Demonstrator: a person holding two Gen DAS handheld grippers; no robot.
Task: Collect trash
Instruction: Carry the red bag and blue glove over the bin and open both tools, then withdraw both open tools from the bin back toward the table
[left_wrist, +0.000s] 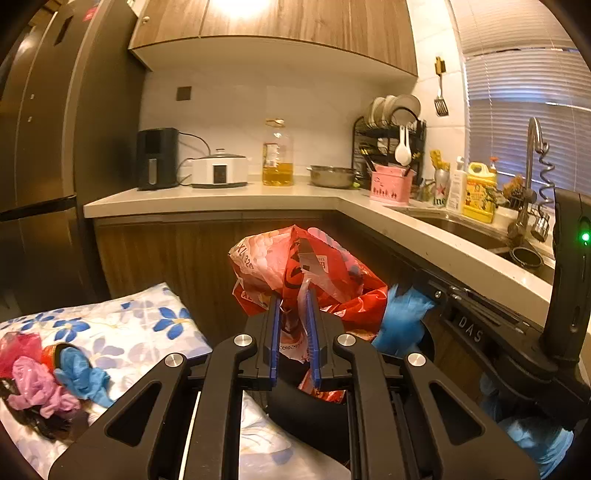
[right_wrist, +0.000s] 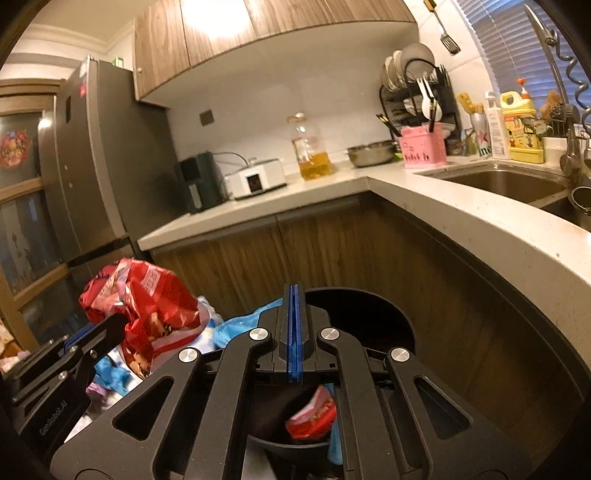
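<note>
- Kitchen, warm light; bright ceiling glare on the wood-grain upper cabinets (left_wrist: 280, 26) above the jaws.
- Pale L-shaped counter (left_wrist: 221, 201) beyond the jaws, wood-fronted lower cabinets (right_wrist: 295, 251) under it.
- Tall dark refrigerator (left_wrist: 48, 147) far left.
- White tiled wall (left_wrist: 240, 107) behind, with a dark square plate.
- On the counter: black appliance (left_wrist: 157, 158), white cooker (left_wrist: 219, 170), oil bottle (left_wrist: 277, 155), steel bowl (left_wrist: 332, 176), dish rack (left_wrist: 391, 140).
- Right of the jaws: sink (right_wrist: 509, 182), tall faucet (left_wrist: 532, 155), window blinds (left_wrist: 528, 118).
</note>
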